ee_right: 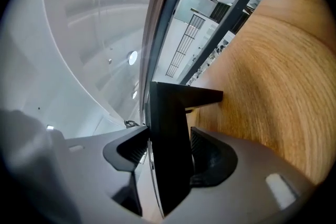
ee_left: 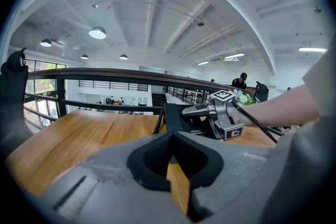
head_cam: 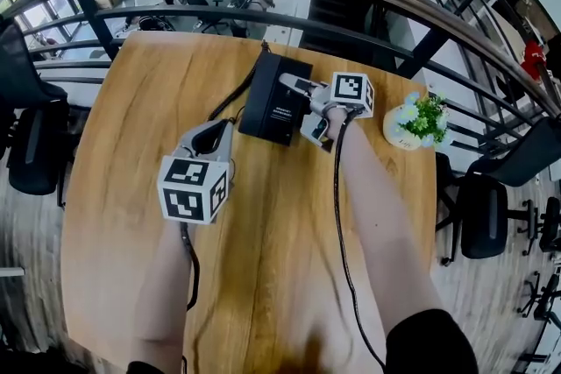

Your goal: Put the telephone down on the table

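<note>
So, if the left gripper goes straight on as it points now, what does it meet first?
Most likely the black telephone straight ahead; depth is unclear, so the table may come first.

My head camera looks steeply down over the whole counter (head_cam: 123,215) and both tools. The camera on my left tool (head_cam: 213,132) looks low across the counter. The one on my right tool (head_cam: 305,108) sits tight against the telephone (head_cam: 273,101), which all three views share.
</note>
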Available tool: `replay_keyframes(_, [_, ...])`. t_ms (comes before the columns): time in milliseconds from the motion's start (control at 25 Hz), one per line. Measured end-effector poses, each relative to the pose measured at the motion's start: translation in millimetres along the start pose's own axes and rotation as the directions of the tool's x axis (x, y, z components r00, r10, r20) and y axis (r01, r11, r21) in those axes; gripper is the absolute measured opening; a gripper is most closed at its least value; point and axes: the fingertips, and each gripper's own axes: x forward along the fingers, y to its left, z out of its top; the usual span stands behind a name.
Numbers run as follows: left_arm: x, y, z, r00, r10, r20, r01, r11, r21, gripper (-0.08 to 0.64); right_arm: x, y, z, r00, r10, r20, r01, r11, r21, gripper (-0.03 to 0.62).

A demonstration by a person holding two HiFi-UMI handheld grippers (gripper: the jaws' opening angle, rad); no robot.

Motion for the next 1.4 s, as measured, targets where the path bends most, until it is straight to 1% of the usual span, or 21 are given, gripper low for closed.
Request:
replay_keyframes(160, [-8.7,-0.9,-0.3,1.000,0.005,-0.006,-0.005,1.000,0.002,0.002,-10.0,-5.9,1.8,0.998,-0.031,0.052,0.030,0.999,0.026,0.267])
replay_keyframes(320, [-18.6,1.0,1.3,1.000,0.014,-0.002,-0.014,1.000,-0.001,0.002,-24.0,-8.4,-4.1,0.994,-0.038,0.101,0.031,0.997,0.070,0.267])
replay_keyframes(400, [-23.9,-1.1,1.9,1.000,0.015,-0.002,-0.015,1.000,-0.005,0.002,-30.9,-7.2,-9.9,0.993,-0.047,0.108,0.041,0.998,0.054,0.267])
replay_keyframes(560, [-38.6,-8.0,4.2,1.000,0.014,-0.003,-0.014,1.000,-0.010,0.002,-44.6,7.0,-19.7,0.989,-0.067,0.133,0.074,0.996,-0.043,0.267])
replay_keyframes(680, [-55.4,-16.7,1.7,1.000,0.011,-0.008,-0.012,1.000,-0.017,0.002,-61.4,20.8,-27.8,0.977,-0.117,0.180,0.140,0.983,-0.122,0.264])
replay_keyframes(760, [-68.8,-23.8,-0.4,1.000,0.010,-0.011,-0.010,1.000,-0.023,0.002,-75.0,30.4,-36.9,0.970,-0.147,0.193,0.179,0.971,-0.160,0.246])
replay_keyframes(880, [-89.1,-33.6,3.6,1.000,0.012,-0.004,-0.012,1.000,-0.023,0.002,-93.5,55.2,-51.0,0.970,-0.146,0.193,0.187,0.958,-0.217,0.219])
replay_keyframes(960, [-103.9,-42.5,9.6,1.000,0.013,0.003,-0.013,1.000,-0.016,0.002,-105.7,75.9,-62.3,0.974,-0.134,0.184,0.180,0.948,-0.262,0.173])
replay_keyframes(1000, [-111.8,-47.8,13.4,1.000,0.014,0.007,-0.014,1.000,-0.010,0.002,-111.9,87.0,-68.4,0.976,-0.129,0.178,0.177,0.942,-0.286,0.169])
replay_keyframes(1120, [-133.8,-67.3,25.7,1.000,0.013,0.024,-0.013,1.000,0.006,0.002,-132.7,119.4,-85.7,0.979,-0.116,0.166,0.169,0.920,-0.355,0.151])
replay_keyframes(1240, [-157.0,-88.9,30.1,0.999,0.013,0.030,-0.013,1.000,0.017,0.002,-156.4,146.1,-105.1,0.979,-0.107,0.174,0.170,0.898,-0.406,0.125])
replay_keyframes(1320, [-173.6,-101.5,27.2,1.000,0.017,0.026,-0.017,1.000,0.020,0.002,-171.1,162.4,-120.8,0.979,-0.102,0.176,0.173,0.872,-0.458,0.109])
replay_keyframes(1400, [-190.5,-113.7,22.7,1.000,0.022,0.022,-0.022,1.000,0.015,0.002,-186.1,179.2,-136.5,0.979,-0.095,0.179,0.176,0.838,-0.517,0.084])
